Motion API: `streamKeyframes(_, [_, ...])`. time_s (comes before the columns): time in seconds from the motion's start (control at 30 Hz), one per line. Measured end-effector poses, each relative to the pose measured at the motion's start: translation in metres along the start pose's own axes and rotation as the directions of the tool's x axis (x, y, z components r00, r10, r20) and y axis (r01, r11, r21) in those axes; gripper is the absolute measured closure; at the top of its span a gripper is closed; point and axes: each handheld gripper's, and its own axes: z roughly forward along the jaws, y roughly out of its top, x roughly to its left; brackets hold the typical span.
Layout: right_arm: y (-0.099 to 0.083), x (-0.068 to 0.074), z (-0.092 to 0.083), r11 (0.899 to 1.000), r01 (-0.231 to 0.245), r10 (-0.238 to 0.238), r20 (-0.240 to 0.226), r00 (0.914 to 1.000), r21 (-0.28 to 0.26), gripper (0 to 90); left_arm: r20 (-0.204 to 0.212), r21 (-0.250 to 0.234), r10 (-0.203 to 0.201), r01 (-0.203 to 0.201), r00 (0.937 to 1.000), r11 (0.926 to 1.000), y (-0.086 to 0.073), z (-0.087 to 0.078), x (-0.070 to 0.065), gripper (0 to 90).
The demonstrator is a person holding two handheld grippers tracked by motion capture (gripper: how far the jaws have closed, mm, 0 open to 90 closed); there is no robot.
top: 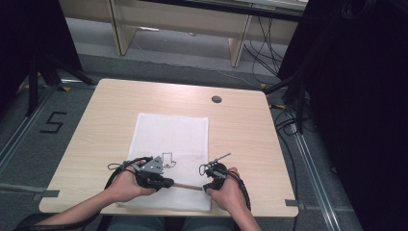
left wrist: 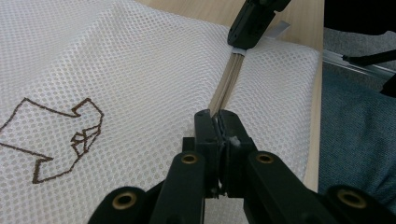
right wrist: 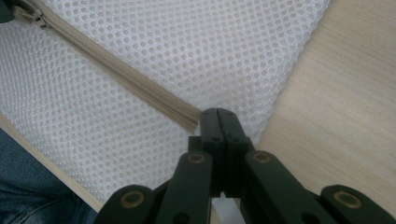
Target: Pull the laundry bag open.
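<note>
1. White mesh bag (top: pixel 171 144): flat on wooden counter (top: pixel 240 130), near edge at 6 o'clock.
2. Beige zipper (right wrist: pixel 116 77): along bag's near edge, stretched between both claws.
3. Left claw (left wrist: pixel 217 122): clenched on zipper's pull end (left wrist: pixel 215 120), at 7 o'clock of bag in high view (top: pixel 163 182).
4. Right claw (right wrist: pixel 219 122): clenched on zipper's other end at bag corner, at 5 o'clock in high view (top: pixel 208 187).
5. Brown outline drawing (left wrist: pixel 56 137): on mesh, at 9 o'clock of left claw.
</note>
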Motion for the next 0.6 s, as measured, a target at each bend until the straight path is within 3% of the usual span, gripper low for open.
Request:
streamKeyframes(0.03, [0.0,-0.0005,0.0001,1.0,0.015,-0.015,-0.001,0.9999,-0.01,90.0,0.0,0.0,0.002,-0.002,1.0,1.0,0.0001,-0.0001,0.0,87.1])
streamKeyframes(0.2, [-0.0001,-0.0002,0.0001,1.0,0.004,-0.004,-0.001,1.0,-0.004,90.0,0.005,-0.009,-0.001,0.001,1.0,1.0,-0.0002,0.0001,-0.0004,87.2])
streamKeyframes(0.3, [-0.0001,-0.0001,0.0001,1.0,0.0,0.0,0.001,1.0,-0.001,90.0,0.002,-0.005,0.021,-0.021,0.9998,0.9998,0.0003,-0.0008,0.0006,87.1])
streamKeyframes(0.33, [-0.0001,0.0001,-0.0001,1.0,-0.005,0.005,0.001,1.0,0.003,90.0,0.003,-0.008,-0.004,0.004,1.0,1.0,-0.0002,-0.0011,0.0001,87.1])
streamKeyframes(0.37, [-0.0001,-0.0008,0.0003,1.0,0.013,-0.013,-0.002,0.9999,-0.01,90.0,0.003,-0.01,-0.003,0.003,1.0,0.9999,-0.0004,-0.0013,0.0003,87.1])
streamKeyframes(0.4, [-0.0001,0.0002,-0.0002,1.0,-0.006,0.006,0.001,1.0,0.003,90.0,0.0,-0.006,0.016,-0.016,0.9999,0.9998,-0.0003,-0.0025,0.0019,87.1])
streamKeyframes(0.47, [-0.0003,-0.0013,-0.0005,1.0,0.014,-0.014,-0.004,0.9999,-0.008,90.0,0.001,-0.01,-0.009,0.009,1.0,0.9999,-0.0015,-0.0026,0.001,87.1])
streamKeyframes(0.6, [-0.0003,-0.0012,-0.0005,1.0,0.013,-0.013,-0.004,0.9999,-0.008,90.0,0.002,-0.011,-0.008,0.008,1.0,0.9999,-0.0016,-0.0028,0.0007,87.1])
